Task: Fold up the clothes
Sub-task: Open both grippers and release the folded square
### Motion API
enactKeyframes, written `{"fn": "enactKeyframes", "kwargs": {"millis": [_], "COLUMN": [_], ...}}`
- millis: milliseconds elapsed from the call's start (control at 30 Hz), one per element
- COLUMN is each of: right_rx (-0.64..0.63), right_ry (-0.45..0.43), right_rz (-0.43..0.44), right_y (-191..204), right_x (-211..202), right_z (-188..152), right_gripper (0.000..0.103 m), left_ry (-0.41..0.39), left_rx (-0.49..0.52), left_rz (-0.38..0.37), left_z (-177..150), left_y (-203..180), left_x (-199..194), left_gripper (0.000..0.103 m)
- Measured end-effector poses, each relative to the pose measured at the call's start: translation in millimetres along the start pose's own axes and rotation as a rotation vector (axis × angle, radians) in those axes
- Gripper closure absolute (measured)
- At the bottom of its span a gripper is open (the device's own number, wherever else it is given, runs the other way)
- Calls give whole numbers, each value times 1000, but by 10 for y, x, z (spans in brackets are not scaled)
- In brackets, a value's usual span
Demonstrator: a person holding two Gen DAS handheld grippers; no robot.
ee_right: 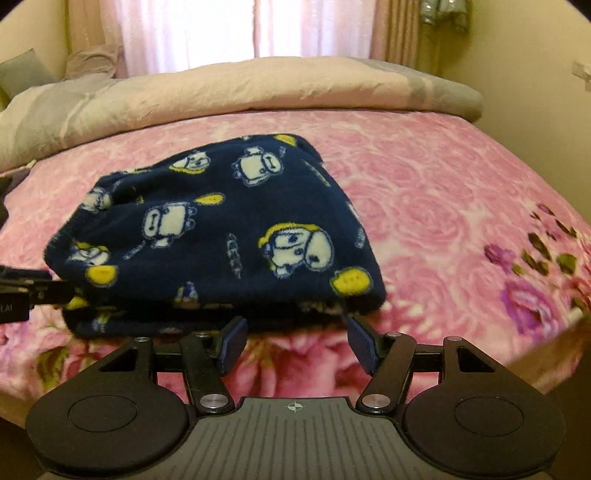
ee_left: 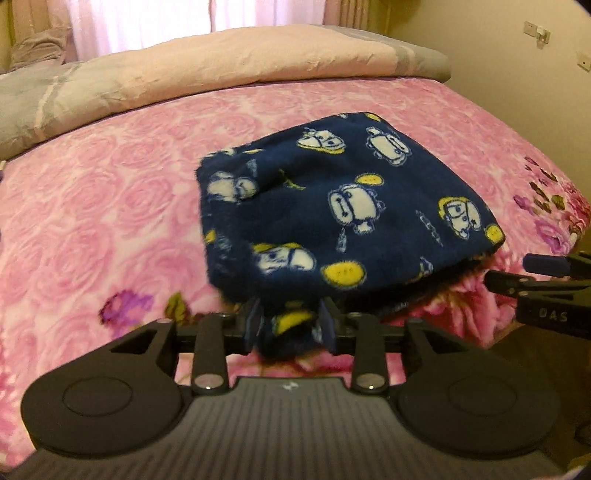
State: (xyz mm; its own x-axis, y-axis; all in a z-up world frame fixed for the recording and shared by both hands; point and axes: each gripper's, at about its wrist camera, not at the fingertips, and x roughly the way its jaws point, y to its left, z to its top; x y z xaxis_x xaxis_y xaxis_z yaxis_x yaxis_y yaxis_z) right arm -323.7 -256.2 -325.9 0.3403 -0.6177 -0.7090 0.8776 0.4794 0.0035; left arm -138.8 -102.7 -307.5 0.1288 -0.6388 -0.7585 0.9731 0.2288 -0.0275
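Note:
A folded navy fleece garment [ee_left: 343,206] printed with white and yellow cartoon figures lies on the pink rose bedspread [ee_left: 110,206]. My left gripper [ee_left: 291,325] grips its near corner, with a bunch of the fleece filling the gap between the blue pads. In the right wrist view the same garment [ee_right: 221,236] lies just ahead of my right gripper [ee_right: 297,341], which stands open with only bedspread between its fingers. The right gripper [ee_left: 517,273] shows at the garment's right edge in the left wrist view. The left gripper [ee_right: 55,288] shows at the garment's left corner.
A rolled beige and grey quilt [ee_right: 236,92] lies across the far side of the bed, below a curtained window [ee_right: 251,29]. The bed's right edge [ee_right: 554,332] drops off beside a wall. Pink bedspread [ee_right: 443,206] stretches right of the garment.

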Motion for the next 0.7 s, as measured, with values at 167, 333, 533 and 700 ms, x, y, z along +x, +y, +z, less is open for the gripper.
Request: {"fn": "enactKeyframes", "kwargs": {"millis": [167, 333, 533, 700], "right_rx": [13, 17, 17, 22], "right_ry": [-28, -63, -97, -113], "right_rz": [10, 9, 8, 5], "right_y": [120, 320, 561, 652], "right_x": [-345, -640, -884, -920], "right_z": [-47, -157, -236, -226], "right_gripper": [39, 39, 39, 39], "left_ry": [-40, -75, -103, -113], "left_rx": [1, 2, -21, -51], "left_rz": [15, 18, -2, -33], "left_z": [-105, -266, -442, -468], "left_y": [33, 129, 285, 402], "left_x": [-358, -661, -860, -829], "left_gripper": [65, 63, 62, 62]}}
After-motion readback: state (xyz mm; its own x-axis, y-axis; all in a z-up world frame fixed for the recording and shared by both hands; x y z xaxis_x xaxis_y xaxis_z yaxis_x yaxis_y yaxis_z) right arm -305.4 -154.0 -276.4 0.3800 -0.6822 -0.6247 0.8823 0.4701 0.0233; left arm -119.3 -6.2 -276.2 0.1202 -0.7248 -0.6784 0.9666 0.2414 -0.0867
